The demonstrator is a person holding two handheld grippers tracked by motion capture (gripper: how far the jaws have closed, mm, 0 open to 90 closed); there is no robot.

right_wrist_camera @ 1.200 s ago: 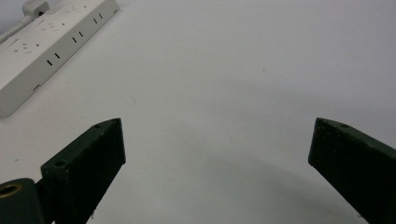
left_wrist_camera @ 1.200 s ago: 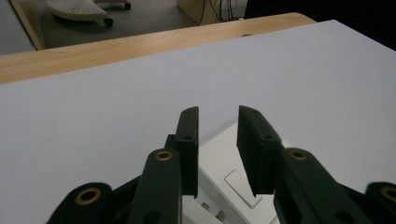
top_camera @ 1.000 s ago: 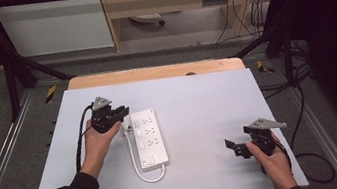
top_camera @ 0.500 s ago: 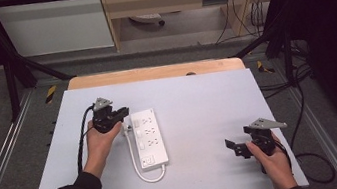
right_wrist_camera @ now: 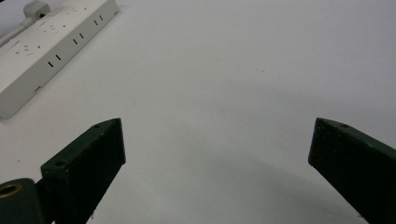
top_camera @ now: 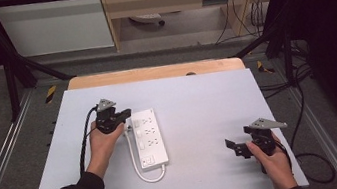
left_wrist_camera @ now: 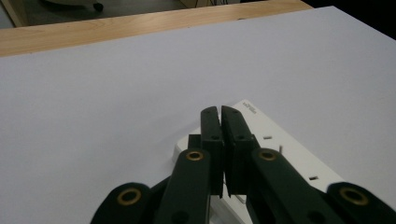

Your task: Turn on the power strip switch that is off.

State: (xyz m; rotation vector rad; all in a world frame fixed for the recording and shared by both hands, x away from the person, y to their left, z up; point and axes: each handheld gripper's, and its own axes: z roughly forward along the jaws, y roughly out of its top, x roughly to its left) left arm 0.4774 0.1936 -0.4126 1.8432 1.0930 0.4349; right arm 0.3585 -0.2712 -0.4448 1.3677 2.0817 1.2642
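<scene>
A white power strip (top_camera: pixel 150 137) lies lengthwise near the table's middle, its white cable (top_camera: pixel 140 172) looping off the near end. My left gripper (top_camera: pixel 126 115) sits at the strip's far left corner. In the left gripper view its jaws (left_wrist_camera: pixel 220 109) have just been closing and now stand together, with nothing seen between them, above the strip (left_wrist_camera: pixel 289 144). My right gripper (top_camera: pixel 232 146) rests at the front right of the table, well clear of the strip. The right gripper (right_wrist_camera: pixel 217 123) is open over bare table, with the strip (right_wrist_camera: pixel 51 42) off to its upper left.
The white tabletop (top_camera: pixel 197 100) ends in a wooden strip (top_camera: pixel 153 72) at the far side. Metal rails run along both sides of the table, and black cables (top_camera: pixel 304 104) trail on the floor to the right.
The left gripper's jaws look drawn closer together at the strip's far corner. Both hands and the power strip have kept their places.
</scene>
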